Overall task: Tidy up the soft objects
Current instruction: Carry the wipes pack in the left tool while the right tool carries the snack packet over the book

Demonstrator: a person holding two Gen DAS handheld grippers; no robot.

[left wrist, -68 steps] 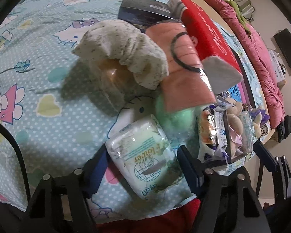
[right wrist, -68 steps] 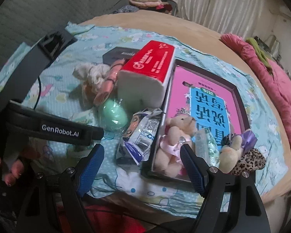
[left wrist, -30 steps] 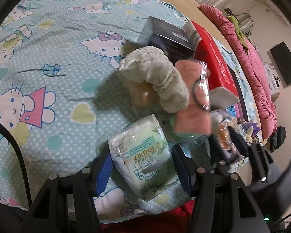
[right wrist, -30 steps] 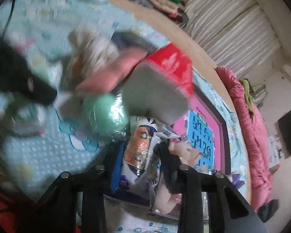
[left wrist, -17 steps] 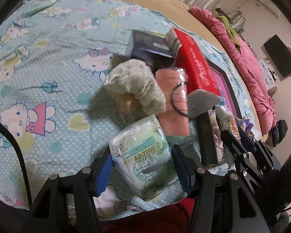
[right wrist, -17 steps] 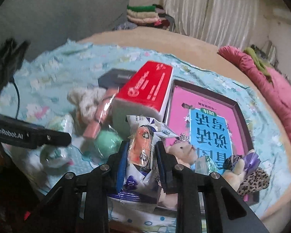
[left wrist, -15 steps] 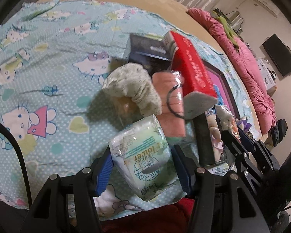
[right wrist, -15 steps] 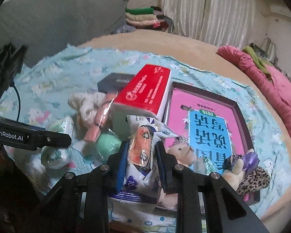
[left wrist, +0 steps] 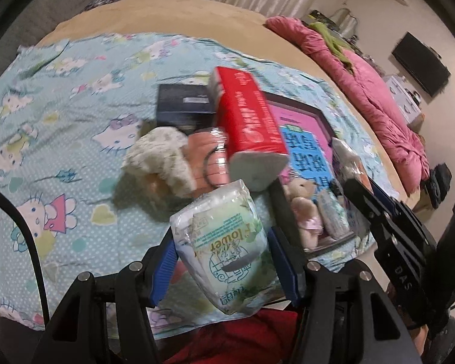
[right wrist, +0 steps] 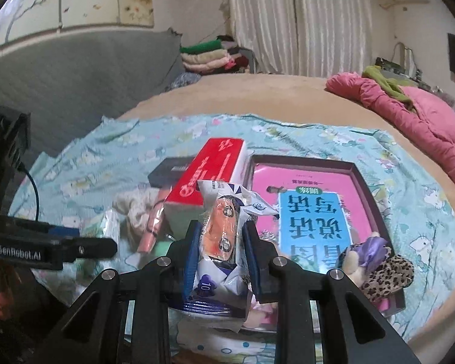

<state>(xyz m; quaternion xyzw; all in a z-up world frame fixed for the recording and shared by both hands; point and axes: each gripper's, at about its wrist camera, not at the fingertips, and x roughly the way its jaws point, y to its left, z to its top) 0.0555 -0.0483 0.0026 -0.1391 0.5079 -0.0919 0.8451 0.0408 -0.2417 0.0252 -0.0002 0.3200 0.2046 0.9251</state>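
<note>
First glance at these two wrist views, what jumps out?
Both grippers are loaded: the left gripper is shut on a tissue pack with green "Flower" print, and the right gripper is shut on a crinkly snack packet. Behind them on the cartoon-cat sheet stands a red tissue box, with a pink book in a dark tray on its right.

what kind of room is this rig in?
Most likely a bedroom: items lie on a cartoon-print sheet over a bed, with a pink quilt bunched at its edge, folded clothes stacked behind, and curtains.
</note>
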